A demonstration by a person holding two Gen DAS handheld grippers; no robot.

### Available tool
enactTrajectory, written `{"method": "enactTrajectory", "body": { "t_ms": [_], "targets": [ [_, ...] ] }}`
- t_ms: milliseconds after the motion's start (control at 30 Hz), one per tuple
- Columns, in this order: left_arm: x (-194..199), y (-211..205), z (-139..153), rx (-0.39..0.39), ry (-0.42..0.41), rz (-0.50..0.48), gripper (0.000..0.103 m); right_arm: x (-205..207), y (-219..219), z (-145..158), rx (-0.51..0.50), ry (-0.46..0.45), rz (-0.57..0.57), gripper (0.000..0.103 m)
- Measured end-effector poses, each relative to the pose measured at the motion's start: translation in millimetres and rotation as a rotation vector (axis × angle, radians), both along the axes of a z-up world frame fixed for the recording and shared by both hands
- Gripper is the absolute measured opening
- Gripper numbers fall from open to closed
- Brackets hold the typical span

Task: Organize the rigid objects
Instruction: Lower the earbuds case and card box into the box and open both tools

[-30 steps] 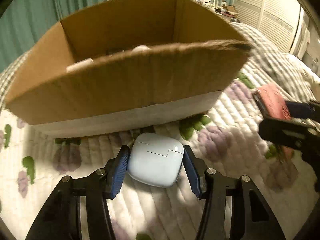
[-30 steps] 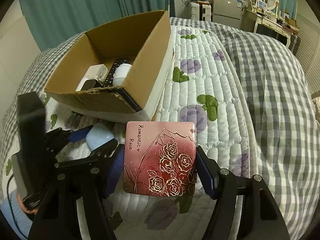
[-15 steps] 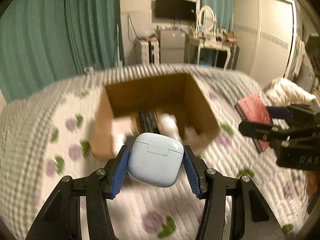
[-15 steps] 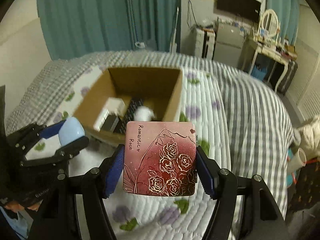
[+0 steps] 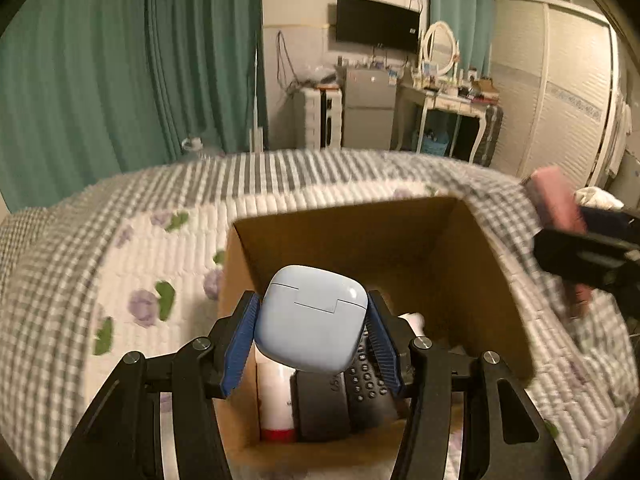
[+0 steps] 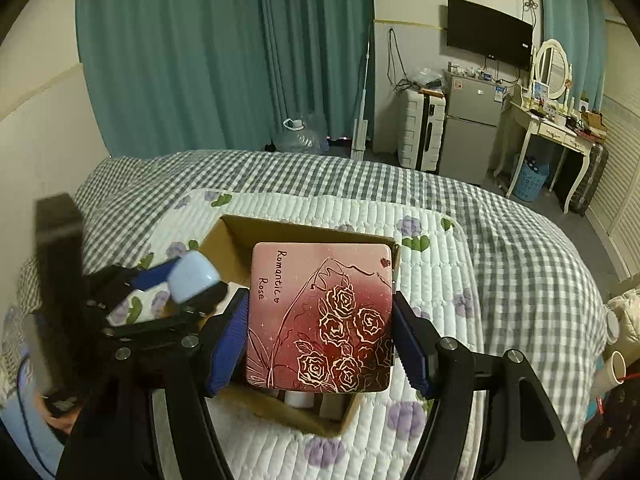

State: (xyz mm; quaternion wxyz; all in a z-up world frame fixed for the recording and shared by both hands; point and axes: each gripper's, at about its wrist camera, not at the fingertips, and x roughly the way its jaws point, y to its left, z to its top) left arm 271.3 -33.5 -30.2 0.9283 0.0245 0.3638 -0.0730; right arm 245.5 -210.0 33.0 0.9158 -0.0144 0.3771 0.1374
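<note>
My left gripper (image 5: pixel 312 328) is shut on a pale blue earbud case (image 5: pixel 311 318) and holds it above the open cardboard box (image 5: pixel 492 280). The box holds a black remote (image 5: pixel 366 384), a dark pouch (image 5: pixel 320 404) and a white tube with a red cap (image 5: pixel 274 400). My right gripper (image 6: pixel 320 336) is shut on a pink square tin with gold roses (image 6: pixel 320 316), held above the same box (image 6: pixel 224 236). The left gripper with the earbud case (image 6: pixel 192 280) shows at the left of the right wrist view. The pink tin (image 5: pixel 556 208) shows blurred at the right edge of the left wrist view.
The box sits on a white quilt with purple flowers (image 6: pixel 432 280) over a grey checked bedspread (image 6: pixel 520 240). Teal curtains (image 6: pixel 200 60), a small fridge (image 6: pixel 472 120), a suitcase (image 6: pixel 420 128) and a dressing table (image 6: pixel 552 124) stand beyond the bed.
Both grippers have risen from quilt level beside the box and moved over its open top, each still holding its object. The box contents now show from above.
</note>
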Motion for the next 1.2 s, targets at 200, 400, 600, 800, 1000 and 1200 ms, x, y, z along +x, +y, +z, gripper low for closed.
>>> {"method": "enactTrajectory", "body": {
  "t_ms": [200, 400, 600, 800, 1000, 1200],
  "targets": [
    [7.1, -8.3, -30.4, 0.018, 0.041, -0.016, 0.055, 14.8, 3.6, -28.5, -0.018, 0.036, 0.014, 0.067],
    [-0.5, -13.7, -23.0, 0.038, 0.014, -0.028, 0.064, 17.8, -1.8, -34.9, -0.003, 0.046, 0.002, 0.067],
    [-5.8, 5.1, 8.8, 0.017, -0.045, 0.02, 0.068, 15.6, -3.1, -17.1, -0.01, 0.02, -0.01, 0.067],
    [-11.6, 32.4, 27.1, 0.012, -0.079, 0.069, 0.068, 30.7, 10.7, -11.1, -0.003, 0.005, -0.01, 0.067],
    [-11.6, 49.2, 24.3, 0.016, -0.082, 0.085, 0.068, 72.1, 32.2, -53.1, -0.038, 0.084, -0.033, 0.067],
    [-10.3, 53.6, 15.6, 0.028, -0.081, 0.081, 0.068, 89.9, 28.4, -80.4, -0.046, 0.111, -0.097, 0.073]
  ]
}}
